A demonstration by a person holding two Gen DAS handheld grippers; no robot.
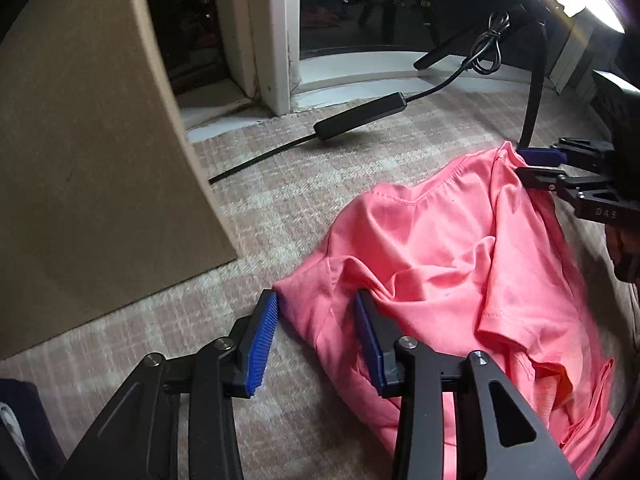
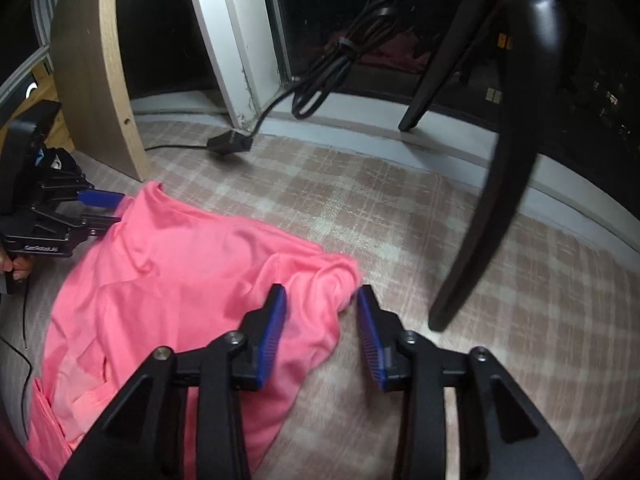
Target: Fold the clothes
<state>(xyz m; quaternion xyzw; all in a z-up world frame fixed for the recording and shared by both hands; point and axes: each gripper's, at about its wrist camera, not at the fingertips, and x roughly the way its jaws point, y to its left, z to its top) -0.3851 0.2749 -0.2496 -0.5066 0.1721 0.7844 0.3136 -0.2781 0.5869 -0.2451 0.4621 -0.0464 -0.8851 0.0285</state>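
We see a smooth pink cloth shirt [image 1: 440, 240] on a rough woven checked carpet [image 2: 400, 220], beside a matt wood panel [image 1: 80, 160].

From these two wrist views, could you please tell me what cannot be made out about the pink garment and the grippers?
- Crumpled pink cotton garment: its near end is cut off by the lower edge in both views, so its type is unclear.
- Left gripper: in the left wrist view, fabric lies between the open jaws; its own finger hides any contact.
- Right gripper: in the right wrist view, the garment corner at the jaws is motion-blurred.
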